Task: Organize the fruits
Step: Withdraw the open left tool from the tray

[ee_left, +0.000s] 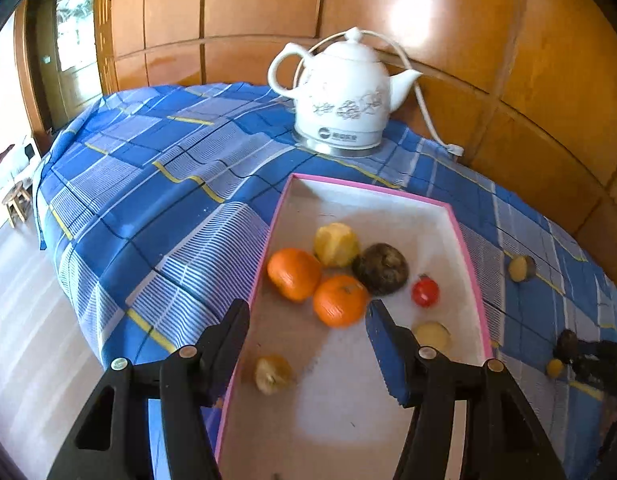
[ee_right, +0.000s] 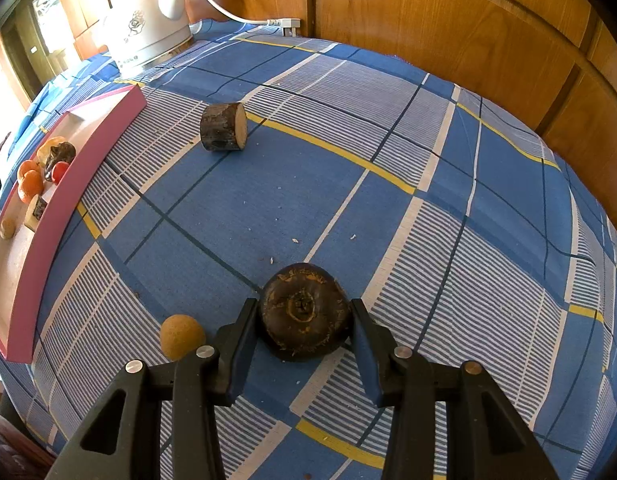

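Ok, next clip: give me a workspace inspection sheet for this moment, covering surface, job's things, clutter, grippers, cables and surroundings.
Surface: blue checked tablecloth covers the table; a few crumbs on it.
Job's things: pink-edged box holds two oranges, a yellow fruit, a dark round fruit, a small red fruit and other small pieces. On the cloth: dark brown round fruit, small tan ball, short log piece.
Clutter: white kettle on its base.
Grippers: left gripper open above the box, nothing between its fingers; right gripper closed on the dark brown round fruit.
Cables: white cord with its plug lying on the cloth.
Surroundings: wooden wall panels.
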`<state>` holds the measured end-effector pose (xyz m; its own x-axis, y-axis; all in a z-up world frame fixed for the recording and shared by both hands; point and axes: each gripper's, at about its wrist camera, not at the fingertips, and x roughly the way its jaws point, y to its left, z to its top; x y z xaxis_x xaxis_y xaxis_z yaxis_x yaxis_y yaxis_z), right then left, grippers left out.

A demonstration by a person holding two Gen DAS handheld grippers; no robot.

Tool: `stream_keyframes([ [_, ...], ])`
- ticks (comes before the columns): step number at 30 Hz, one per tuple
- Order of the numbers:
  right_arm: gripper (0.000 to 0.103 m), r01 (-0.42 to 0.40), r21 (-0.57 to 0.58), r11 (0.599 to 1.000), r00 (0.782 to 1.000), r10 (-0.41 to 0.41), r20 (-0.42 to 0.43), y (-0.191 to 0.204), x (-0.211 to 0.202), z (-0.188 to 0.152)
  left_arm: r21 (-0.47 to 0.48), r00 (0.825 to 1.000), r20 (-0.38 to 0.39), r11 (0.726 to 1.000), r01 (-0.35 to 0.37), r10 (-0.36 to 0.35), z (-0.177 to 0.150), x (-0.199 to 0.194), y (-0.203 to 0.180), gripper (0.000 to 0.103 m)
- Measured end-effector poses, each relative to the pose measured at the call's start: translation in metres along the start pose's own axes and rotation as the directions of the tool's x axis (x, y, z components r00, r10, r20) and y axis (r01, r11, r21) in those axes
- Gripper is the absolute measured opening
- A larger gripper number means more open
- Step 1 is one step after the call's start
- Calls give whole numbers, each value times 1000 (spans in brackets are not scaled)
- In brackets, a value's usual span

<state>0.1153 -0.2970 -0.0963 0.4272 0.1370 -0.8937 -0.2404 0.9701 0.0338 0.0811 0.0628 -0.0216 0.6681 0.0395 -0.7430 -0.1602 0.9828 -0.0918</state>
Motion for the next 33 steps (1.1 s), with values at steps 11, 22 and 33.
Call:
stream_keyframes([
  [11, 45, 8, -7, 1000, 1000, -8, 1, 1, -1, 0, 115, 997, 73, 993, 19, -27, -23, -37, -32, 61],
  [22, 45, 17, -7, 1000, 1000, -17, 3, 2, -1, -1, 155, 996, 74, 988, 29, -41, -30, -45, -44, 62],
  [33, 45, 28, -13, 1000, 1000, -28, 3, 4, -2, -1, 162, 997, 66, 986, 35, -46, -34, -45, -49, 62],
])
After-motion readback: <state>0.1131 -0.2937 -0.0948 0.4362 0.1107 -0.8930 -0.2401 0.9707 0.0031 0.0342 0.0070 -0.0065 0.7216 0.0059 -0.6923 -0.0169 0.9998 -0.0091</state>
